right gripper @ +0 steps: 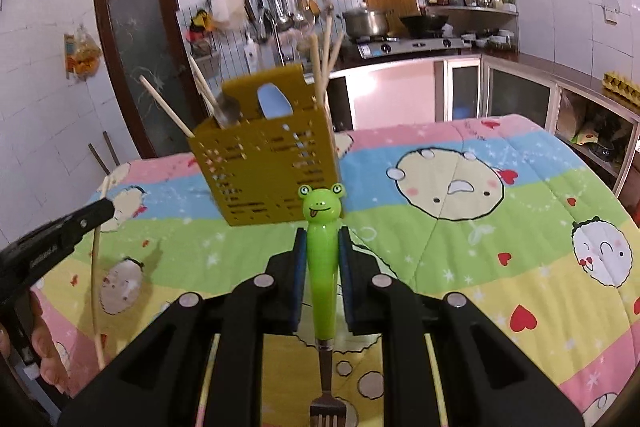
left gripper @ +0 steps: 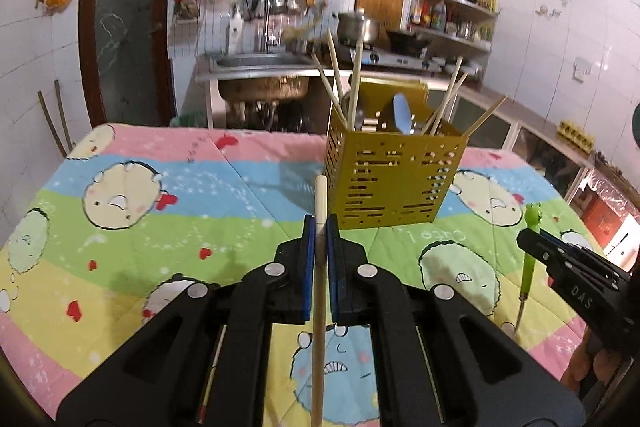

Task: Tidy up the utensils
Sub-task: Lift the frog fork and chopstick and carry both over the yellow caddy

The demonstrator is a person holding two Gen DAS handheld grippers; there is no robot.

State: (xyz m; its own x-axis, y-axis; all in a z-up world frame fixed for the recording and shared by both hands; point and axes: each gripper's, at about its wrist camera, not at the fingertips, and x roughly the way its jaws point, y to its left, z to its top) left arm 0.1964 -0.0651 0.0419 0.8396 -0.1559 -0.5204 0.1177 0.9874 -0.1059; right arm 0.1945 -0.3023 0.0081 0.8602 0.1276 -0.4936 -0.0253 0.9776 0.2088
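My left gripper [left gripper: 321, 223] is shut on a wooden chopstick [left gripper: 319, 307] that runs upright between its blue pads, lifted over the table. My right gripper [right gripper: 322, 239] is shut on the green frog-headed handle of a fork [right gripper: 322, 267], tines hanging down near the camera. A yellow perforated utensil holder [left gripper: 394, 179] stands on the table beyond both grippers; it holds several chopsticks, a blue spoon [left gripper: 402, 113] and metal utensils. In the right wrist view the holder [right gripper: 268, 171] is just behind the frog head. The left gripper [right gripper: 108, 209] with its chopstick [right gripper: 94, 275] shows at left there.
A colourful cartoon quilt [left gripper: 160, 203] covers the table. Behind it are a steel sink [left gripper: 260, 67], a stove with a pot [left gripper: 356, 27], shelves and a brown door [left gripper: 124, 19]. A person's hand [right gripper: 36, 351] holds the left gripper's handle.
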